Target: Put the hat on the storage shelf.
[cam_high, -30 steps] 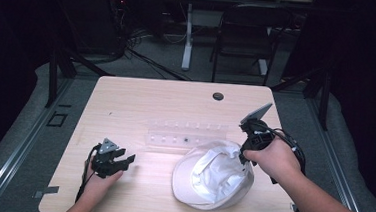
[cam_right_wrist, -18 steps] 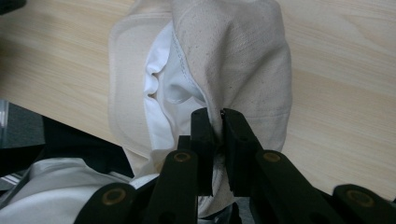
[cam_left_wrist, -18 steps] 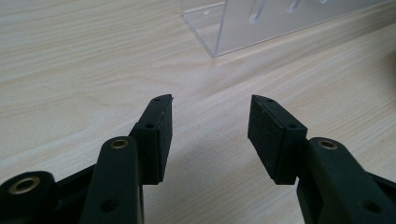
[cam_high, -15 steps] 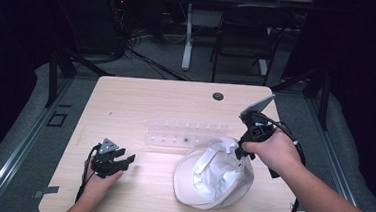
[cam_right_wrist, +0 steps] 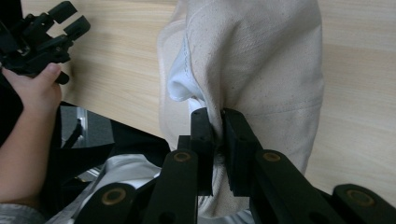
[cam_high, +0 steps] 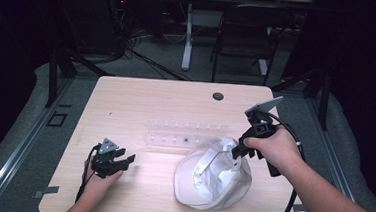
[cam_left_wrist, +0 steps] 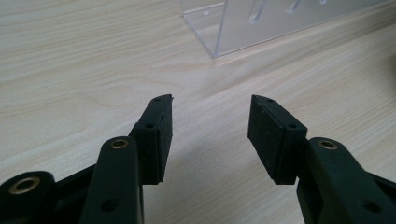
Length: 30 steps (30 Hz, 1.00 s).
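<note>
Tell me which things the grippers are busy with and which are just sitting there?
Busy with:
- white cap, its cloth pinched in the right gripper
- left gripper, open, holding nothing, resting on the table

Just sitting there:
- clear plastic rack
- black round hole cover
- chair behind the table

I count one white cap (cam_high: 214, 175), one clear rack (cam_high: 184, 134), two tongs (cam_high: 112, 163) (cam_high: 237, 150), on one counter (cam_high: 141, 100).

Your upper-left tabletop (cam_high: 126, 101) lies open; at centre frame the clear rack (cam_high: 186, 134) and, lower right, the white cap (cam_high: 213, 175) block passage.
</note>
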{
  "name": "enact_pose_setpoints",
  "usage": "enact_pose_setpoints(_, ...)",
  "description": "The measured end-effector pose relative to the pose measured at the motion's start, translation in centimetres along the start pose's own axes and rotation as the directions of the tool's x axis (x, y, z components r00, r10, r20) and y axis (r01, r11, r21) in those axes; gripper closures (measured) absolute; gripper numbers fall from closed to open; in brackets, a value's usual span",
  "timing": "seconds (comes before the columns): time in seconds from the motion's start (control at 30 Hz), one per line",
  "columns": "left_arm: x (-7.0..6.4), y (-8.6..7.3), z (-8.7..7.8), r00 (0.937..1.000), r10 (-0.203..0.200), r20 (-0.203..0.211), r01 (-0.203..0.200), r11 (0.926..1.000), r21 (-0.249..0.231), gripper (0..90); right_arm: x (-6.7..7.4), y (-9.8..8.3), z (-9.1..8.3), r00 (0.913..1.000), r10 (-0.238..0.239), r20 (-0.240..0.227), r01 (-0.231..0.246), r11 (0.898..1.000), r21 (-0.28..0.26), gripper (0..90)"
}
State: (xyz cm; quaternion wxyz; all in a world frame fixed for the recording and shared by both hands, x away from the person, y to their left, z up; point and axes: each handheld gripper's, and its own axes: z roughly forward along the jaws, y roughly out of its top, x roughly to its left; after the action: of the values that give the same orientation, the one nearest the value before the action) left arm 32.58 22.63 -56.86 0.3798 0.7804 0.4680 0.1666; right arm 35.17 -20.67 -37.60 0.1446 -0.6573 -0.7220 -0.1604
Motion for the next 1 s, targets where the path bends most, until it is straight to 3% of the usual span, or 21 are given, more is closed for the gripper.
enact_pose_setpoints(0.07, 0.0, 0.0, 0.0, 1.0, -0.002, -0.003, 0.002, 1.0, -0.006, 50.3, -0.1, 0.1, -0.2, 0.9997, 0.01, -0.024, -0.01, 1.0, 0.017, 83.7)
enact_pose_setpoints(0.1, 0.0, 0.0, 0.0, 1.0, 0.001, 0.0, -0.001, 1.0, -0.001, 50.3, -0.1, 0.1, -0.3, 0.9974, 0.036, -0.062, -0.035, 0.999, 0.012, 83.7)
enact_pose_setpoints(0.2, 0.0, 0.0, 0.0, 1.0, 0.0, -0.003, 0.0, 1.0, -0.009, 50.3, -0.2, 0.1, -0.5, 0.9916, 0.048, -0.12, -0.048, 0.999, 0.005, 83.7)
enact_pose_setpoints(0.4, 0.0, 0.0, 0.0, 1.0, 0.0, 0.002, 0.0, 1.0, -0.003, 50.3, -0.5, 0.0, -0.5, 0.9679, 0.08, -0.238, -0.083, 0.997, 0.0, 83.7)
enact_pose_setpoints(0.5, 0.0, 0.0, 0.0, 1.0, 0.003, 0.002, -0.003, 1.0, -0.001, 50.3, -0.8, 0.0, -0.5, 0.9564, 0.08, -0.281, -0.079, 0.997, 0.013, 83.7)
enact_pose_setpoints(0.53, 0.0, 0.0, 0.0, 1.0, 0.003, 0.002, -0.003, 1.0, -0.001, 50.3, -0.8, 0.0, -0.5, 0.9564, 0.08, -0.281, -0.079, 0.997, 0.013, 83.7)
enact_pose_setpoints(0.57, 0.0, 0.0, 0.0, 1.0, 0.002, 0.001, -0.002, 1.0, -0.002, 50.3, -0.9, 0.0, -0.5, 0.9455, 0.086, -0.314, -0.086, 0.996, 0.014, 83.7)
enact_pose_setpoints(0.63, 0.0, 0.0, 0.0, 1.0, 0.001, -0.001, -0.001, 1.0, -0.009, 50.3, -1.0, 0.0, -0.7, 0.9374, 0.085, -0.338, -0.087, 0.996, 0.011, 83.7)
enact_pose_setpoints(0.7, 0.0, 0.0, 0.0, 1.0, 0.002, 0.001, -0.002, 1.0, -0.001, 50.3, -1.0, 0.0, -0.7, 0.9353, 0.084, -0.344, -0.087, 0.996, 0.009, 83.7)
enact_pose_setpoints(0.77, 0.0, 0.0, 0.0, 1.0, 0.002, 0.0, -0.002, 1.0, -0.001, 50.3, -1.2, 0.1, -1.2, 0.9225, 0.092, -0.375, -0.096, 0.995, 0.007, 83.7)
enact_pose_setpoints(0.87, -0.1, 0.0, -0.1, 1.0, 0.0, 0.002, 0.0, 1.0, -0.003, 50.3, -1.3, 0.1, -1.7, 0.9197, 0.093, -0.381, -0.106, 0.994, -0.011, 83.7)
enact_pose_setpoints(1.0, -0.3, 0.1, -0.1, 0.9999, 0.001, 0.011, -0.001, 1.0, -0.007, 50.3, -1.2, 0.1, -2.3, 0.9223, 0.091, -0.375, -0.107, 0.994, -0.021, 83.7)
